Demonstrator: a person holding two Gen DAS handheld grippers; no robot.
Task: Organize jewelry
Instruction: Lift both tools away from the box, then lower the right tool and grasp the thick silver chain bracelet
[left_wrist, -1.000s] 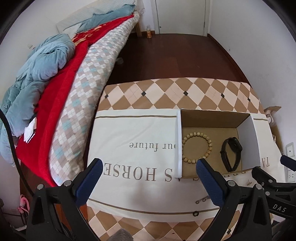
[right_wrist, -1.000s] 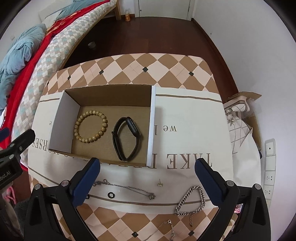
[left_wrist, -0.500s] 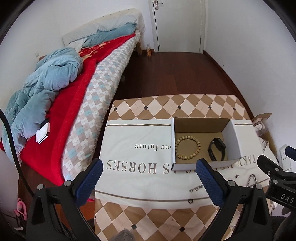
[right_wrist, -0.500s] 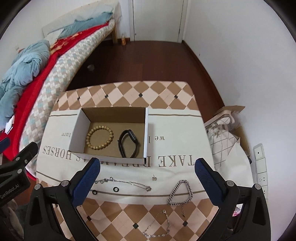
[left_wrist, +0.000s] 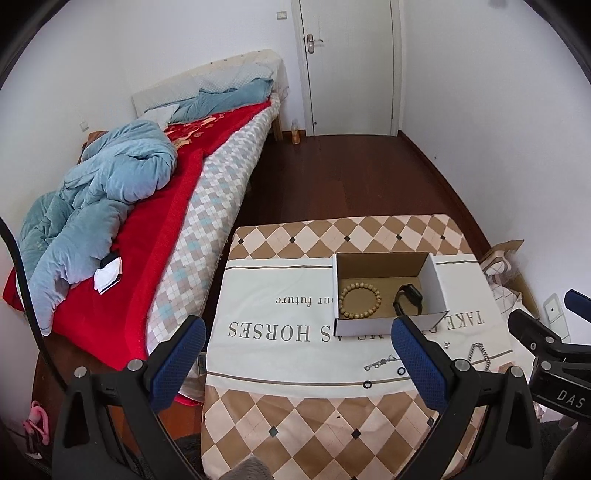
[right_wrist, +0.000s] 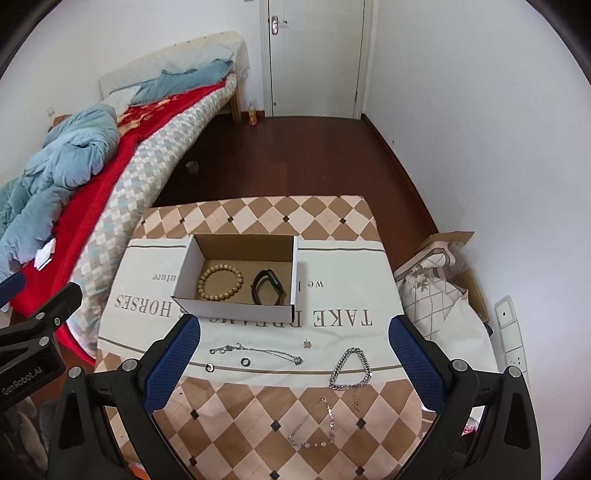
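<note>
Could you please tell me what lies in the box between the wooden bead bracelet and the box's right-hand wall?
The black smart band lies there, beside the wooden bead bracelet on the floor of the box; the right wrist view shows it best.

Home bedroom. Bed (left_wrist: 192, 192) along left wall with red blanket (left_wrist: 147, 236) and rumpled blue duvet (left_wrist: 96, 199); white door (left_wrist: 351, 66) at far end; dark wood floor (left_wrist: 332, 177); cloth-covered table (left_wrist: 295, 424).

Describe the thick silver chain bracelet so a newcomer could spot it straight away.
Find the white cardboard box on the table's cloth. The thick silver chain bracelet lies on the cloth nearer the camera and right of the box, past the small earring. Its heavy curb links form a loop, unlike the thin chains beside it.
</note>
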